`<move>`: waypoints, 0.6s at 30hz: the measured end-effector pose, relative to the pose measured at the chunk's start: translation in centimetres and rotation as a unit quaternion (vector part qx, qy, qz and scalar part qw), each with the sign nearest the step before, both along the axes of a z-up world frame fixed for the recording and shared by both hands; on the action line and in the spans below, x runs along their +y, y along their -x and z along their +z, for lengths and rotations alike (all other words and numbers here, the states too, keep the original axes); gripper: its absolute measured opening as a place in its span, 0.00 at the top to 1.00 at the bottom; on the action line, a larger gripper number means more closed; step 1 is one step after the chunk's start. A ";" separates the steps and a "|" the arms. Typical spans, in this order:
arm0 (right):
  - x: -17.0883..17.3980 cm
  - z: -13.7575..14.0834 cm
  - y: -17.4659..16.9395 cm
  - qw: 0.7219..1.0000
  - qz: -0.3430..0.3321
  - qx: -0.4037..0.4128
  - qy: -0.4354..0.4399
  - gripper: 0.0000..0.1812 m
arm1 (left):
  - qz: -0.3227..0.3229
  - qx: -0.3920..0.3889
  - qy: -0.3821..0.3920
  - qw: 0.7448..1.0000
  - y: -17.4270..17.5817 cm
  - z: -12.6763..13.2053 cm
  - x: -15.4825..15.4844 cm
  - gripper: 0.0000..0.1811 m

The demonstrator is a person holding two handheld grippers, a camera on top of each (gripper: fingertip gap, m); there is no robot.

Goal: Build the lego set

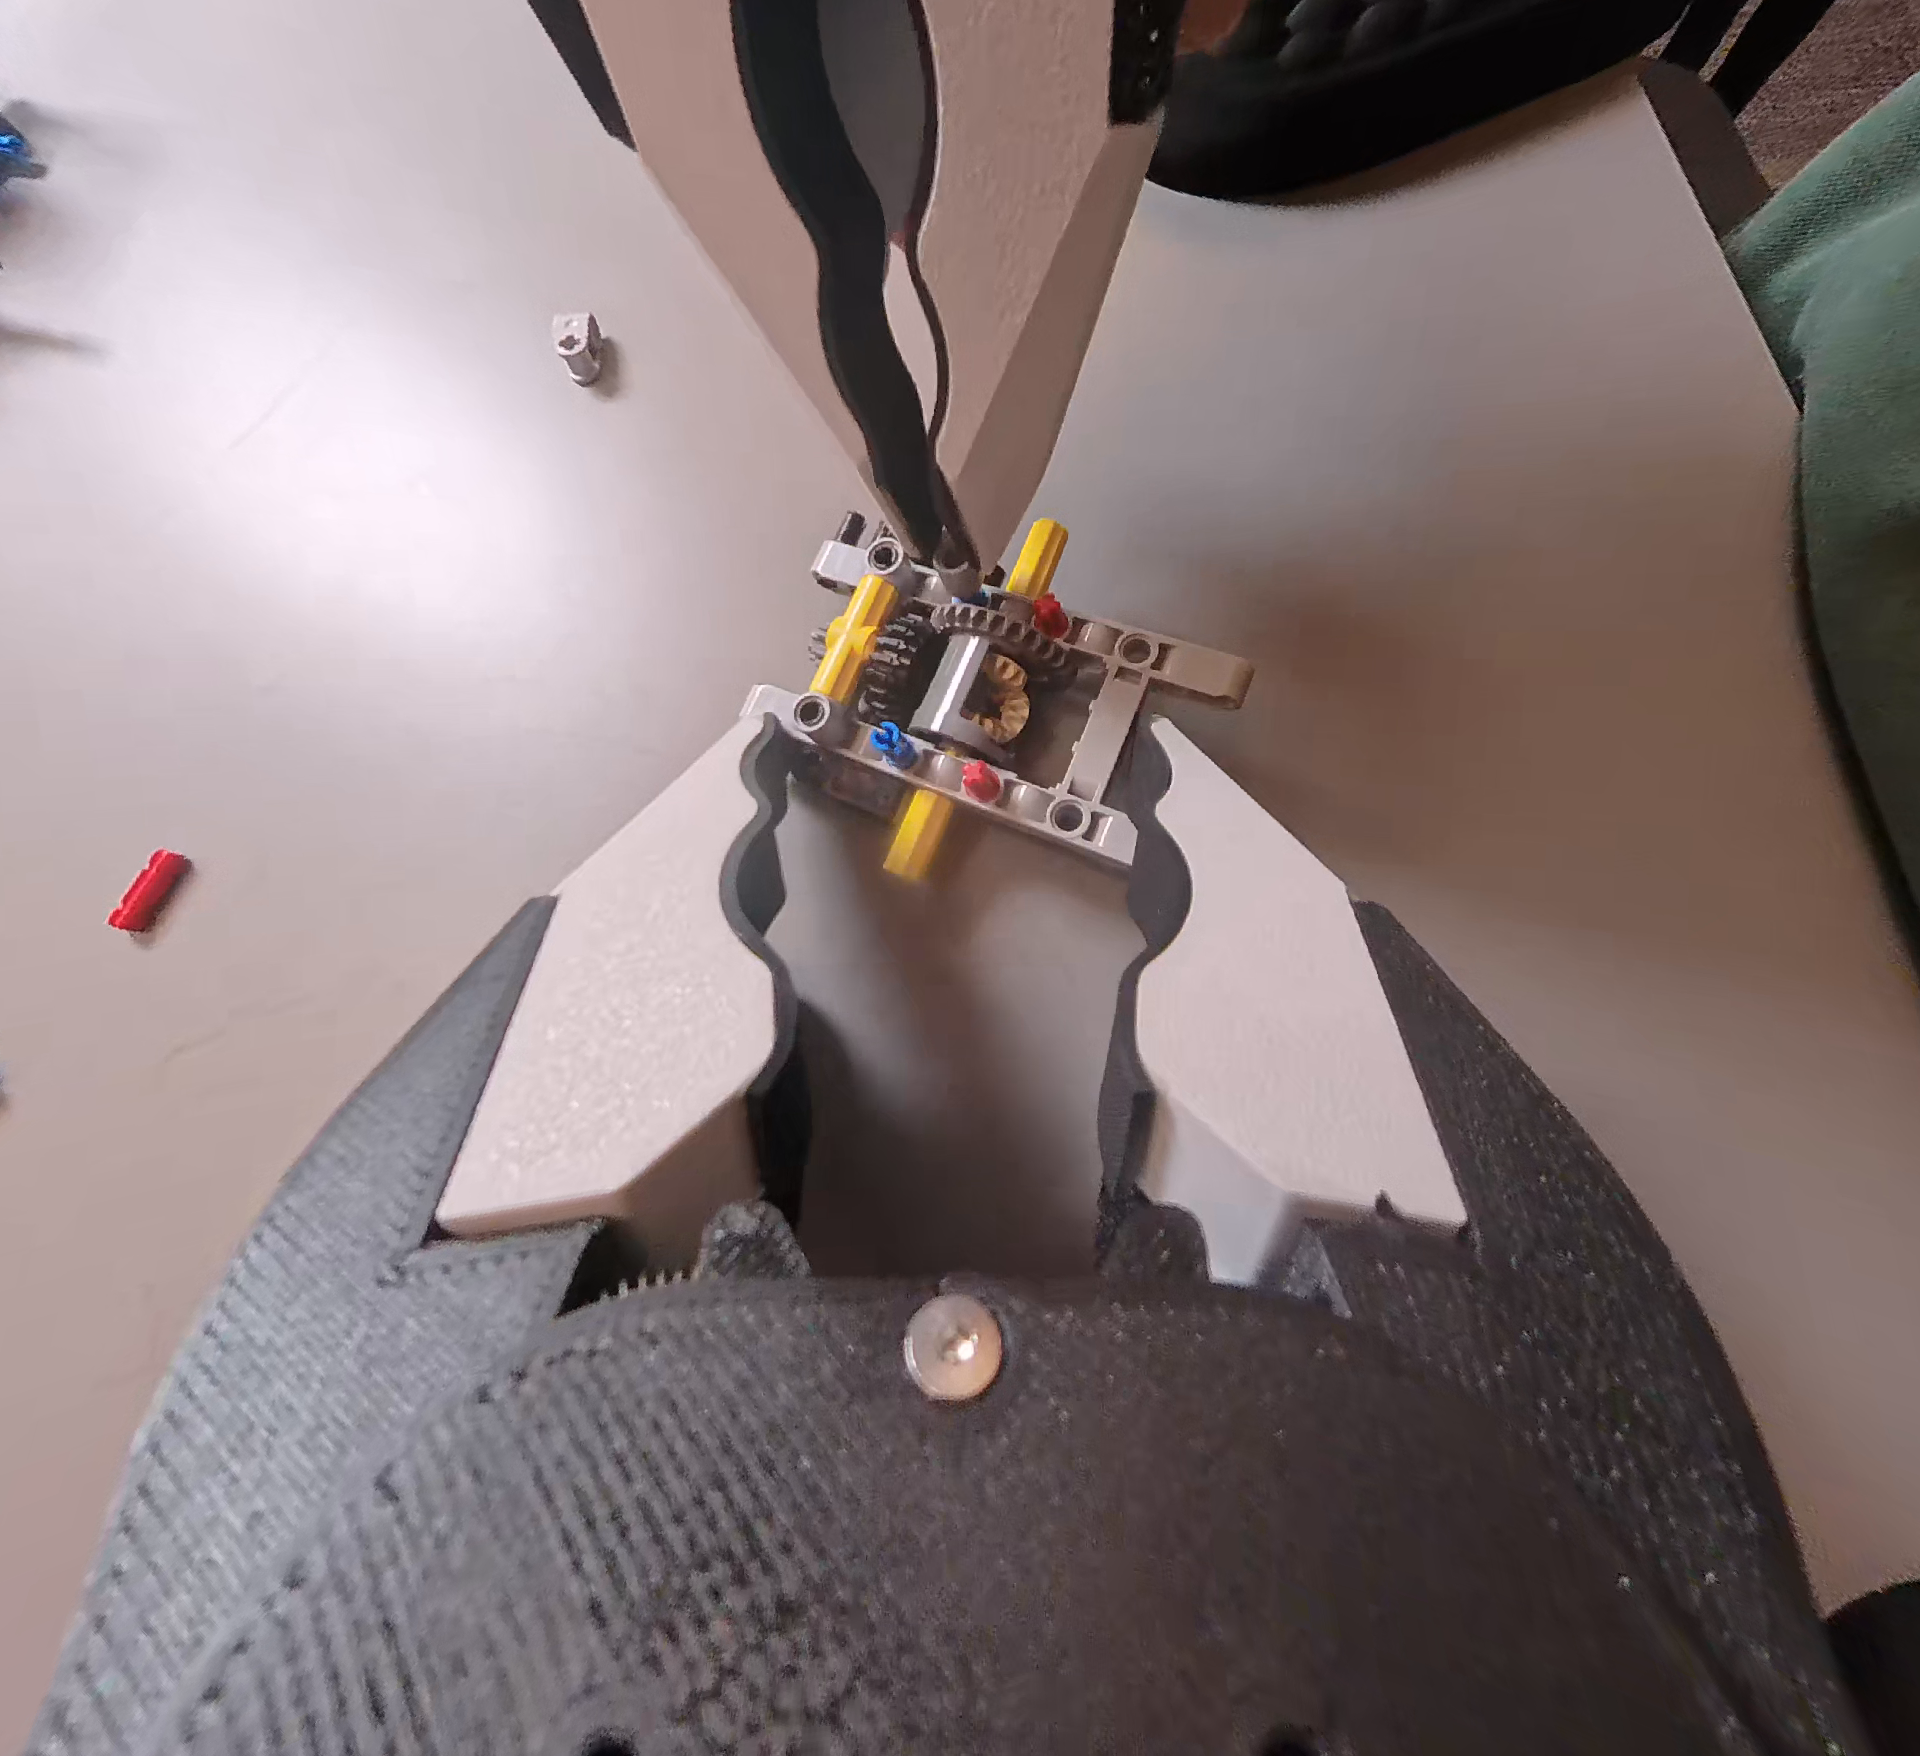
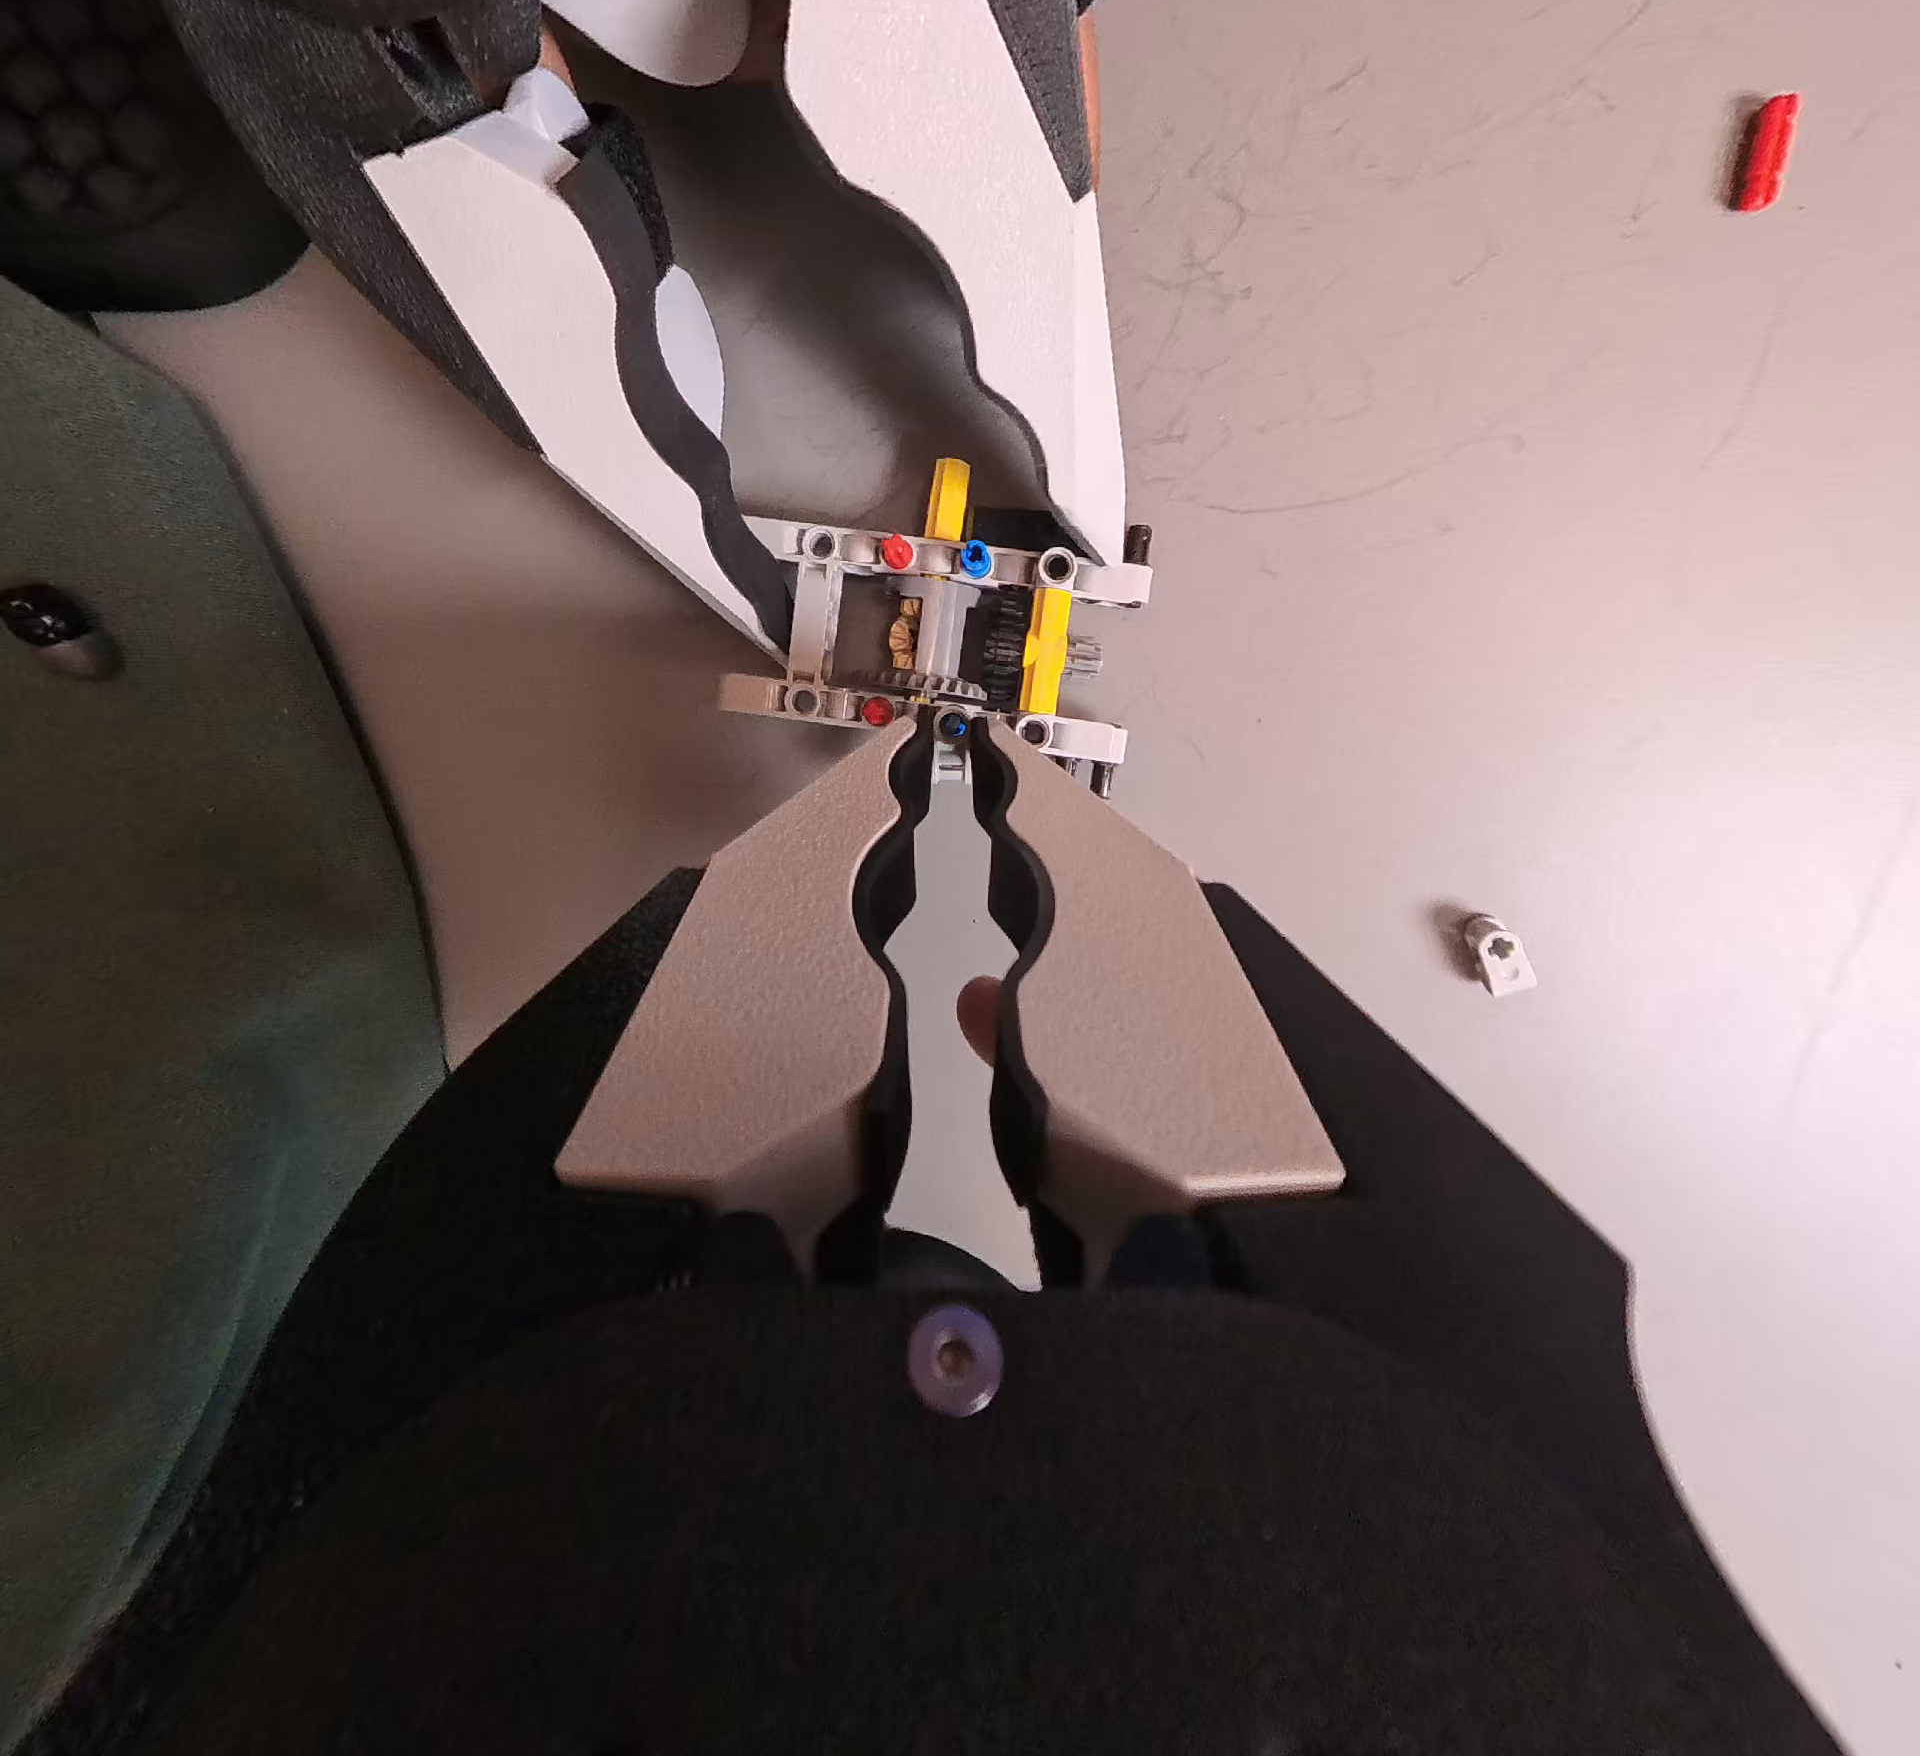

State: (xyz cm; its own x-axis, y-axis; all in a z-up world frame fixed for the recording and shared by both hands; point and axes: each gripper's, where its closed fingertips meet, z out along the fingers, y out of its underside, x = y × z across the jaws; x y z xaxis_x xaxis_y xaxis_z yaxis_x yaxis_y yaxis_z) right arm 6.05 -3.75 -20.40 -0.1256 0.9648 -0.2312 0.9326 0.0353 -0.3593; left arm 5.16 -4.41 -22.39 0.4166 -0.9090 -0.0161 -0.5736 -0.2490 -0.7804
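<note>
**Claws Pinch a Small Grey Piece Into the Gearbox Frame**

Right gripper [image 2: 943,756] is closed down to a narrow slit on a small light-grey connector [image 2: 948,764], its tip meeting the near beam of the gearbox frame [image 2: 925,631] at a blue-pinned hole. Left gripper [image 1: 951,776] stands about half open, its two pads braced against the frame's outer edges and holding it just over the table [image 1: 1403,459].

To seat the piece well, I judge the push should run straight along the hole's axis, toward twelve o'clock in the right wrist view, while the left side resists squarely. Any twist risks skewing the frame or disturbing the yellow axles [image 2: 1047,641].

Loose parts wait on the table: a red pin [image 2: 1764,151] at two o'clock, a grey connector block [image 2: 1494,953] at four o'clock.
</note>
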 end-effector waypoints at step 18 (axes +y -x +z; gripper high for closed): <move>-0.1 -0.1 -0.7 1.000 -0.024 0.010 -0.016 0.97 | 0.005 0.000 -0.010 1.000 -0.8 0.0 -0.2 0.66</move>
State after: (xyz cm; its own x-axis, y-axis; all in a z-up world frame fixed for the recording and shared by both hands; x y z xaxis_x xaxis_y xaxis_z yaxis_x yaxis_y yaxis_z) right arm 6.72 -3.82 -20.46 -0.0826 0.9768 -0.1977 0.9259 0.0019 -0.3777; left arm 5.93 -4.61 -22.38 0.4255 -0.9043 -0.0340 -0.5717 -0.2394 -0.7847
